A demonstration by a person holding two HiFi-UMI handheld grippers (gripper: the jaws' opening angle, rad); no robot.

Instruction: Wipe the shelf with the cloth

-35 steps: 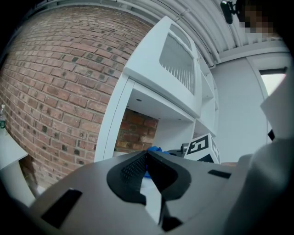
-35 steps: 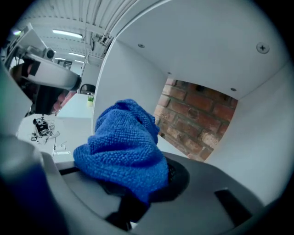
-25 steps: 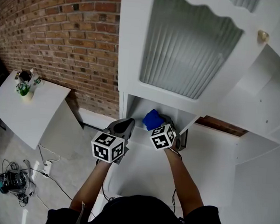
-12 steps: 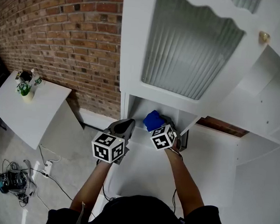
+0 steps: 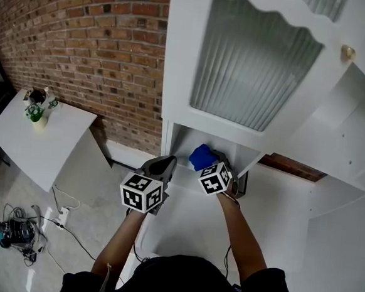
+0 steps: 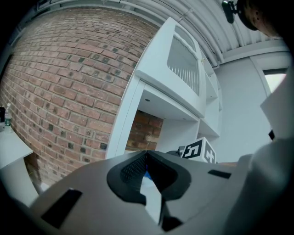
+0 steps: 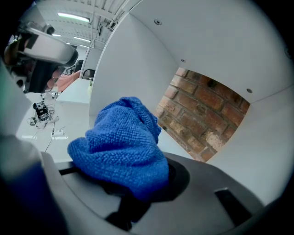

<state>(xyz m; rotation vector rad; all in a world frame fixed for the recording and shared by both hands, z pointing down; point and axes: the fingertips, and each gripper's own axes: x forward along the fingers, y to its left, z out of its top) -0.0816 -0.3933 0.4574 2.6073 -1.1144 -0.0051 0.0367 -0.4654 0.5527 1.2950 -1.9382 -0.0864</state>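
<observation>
Right tongs (image 5: 211,160) clench blue microfibre cloth (image 5: 199,156) inside shelf (image 5: 181,173); left tongs (image 5: 166,164) clenched, empty. We judge wiping underway; next: press, sweep sideways.

Open shelf bay (image 5: 184,145) w/ door (image 5: 258,60) overhead

We are wearing dark short sleeves (image 5: 267,286). Our left gripper (image 5: 166,163) and right gripper (image 5: 218,157) are showing grey moulded bodies with black ribbed pads (image 6: 132,169), each carrying a white cube (image 5: 142,192) printed with black square markers.
</observation>
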